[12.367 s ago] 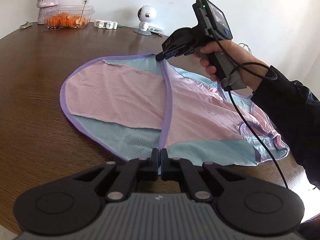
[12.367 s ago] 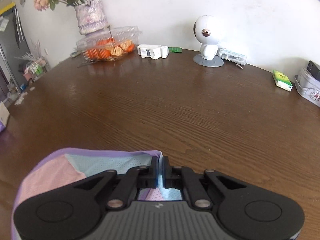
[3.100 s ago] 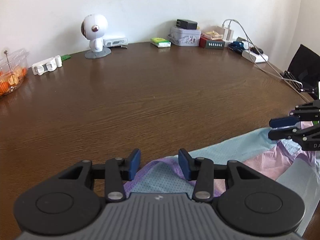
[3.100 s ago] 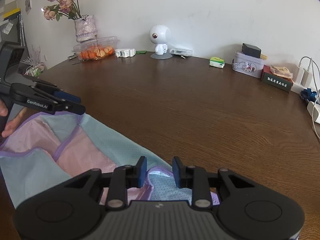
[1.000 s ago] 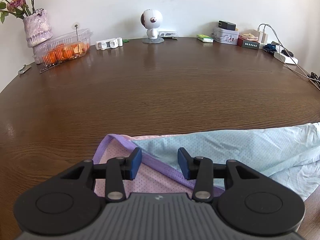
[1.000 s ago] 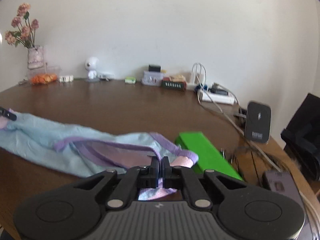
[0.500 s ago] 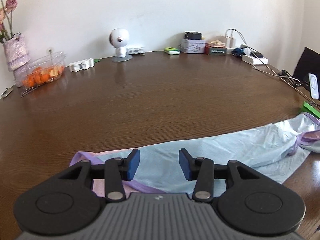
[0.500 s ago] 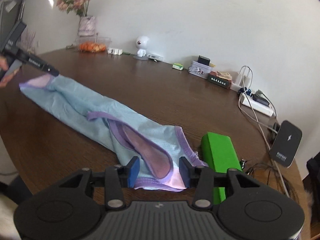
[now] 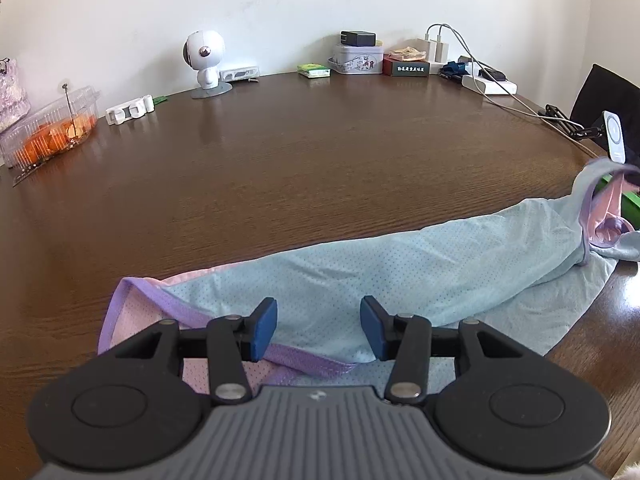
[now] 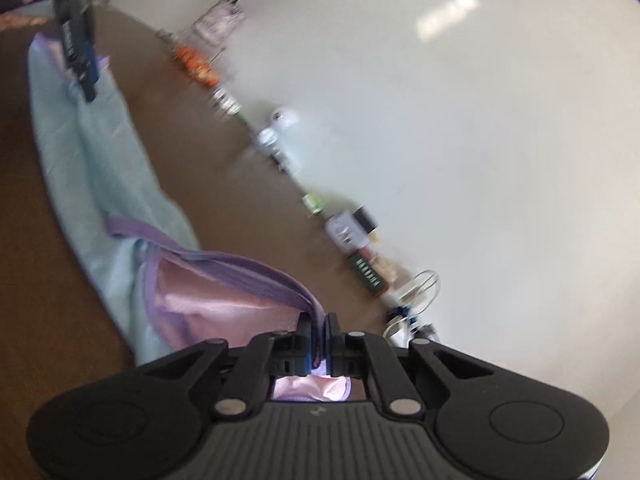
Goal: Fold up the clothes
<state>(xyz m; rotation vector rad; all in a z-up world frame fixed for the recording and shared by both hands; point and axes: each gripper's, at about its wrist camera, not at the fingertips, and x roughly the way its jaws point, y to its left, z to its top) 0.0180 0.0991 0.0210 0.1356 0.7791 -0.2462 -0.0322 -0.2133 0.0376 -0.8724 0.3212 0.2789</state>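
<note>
So the garment (image 9: 400, 276) lies as a long blue strip across the table (image 9: 280, 168). Right gripper (image 10: 318, 334) is pinched on its purple hem (image 10: 256, 270), end lifted; left gripper (image 9: 318, 326) hangs wide open over the other end. Looks mid-fold; I'd guess carrying that end over, keeping layers aligned.

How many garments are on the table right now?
1: a garment lies stretched across the near table, its end pinched in the right gripper; more could lie out of view.
</note>
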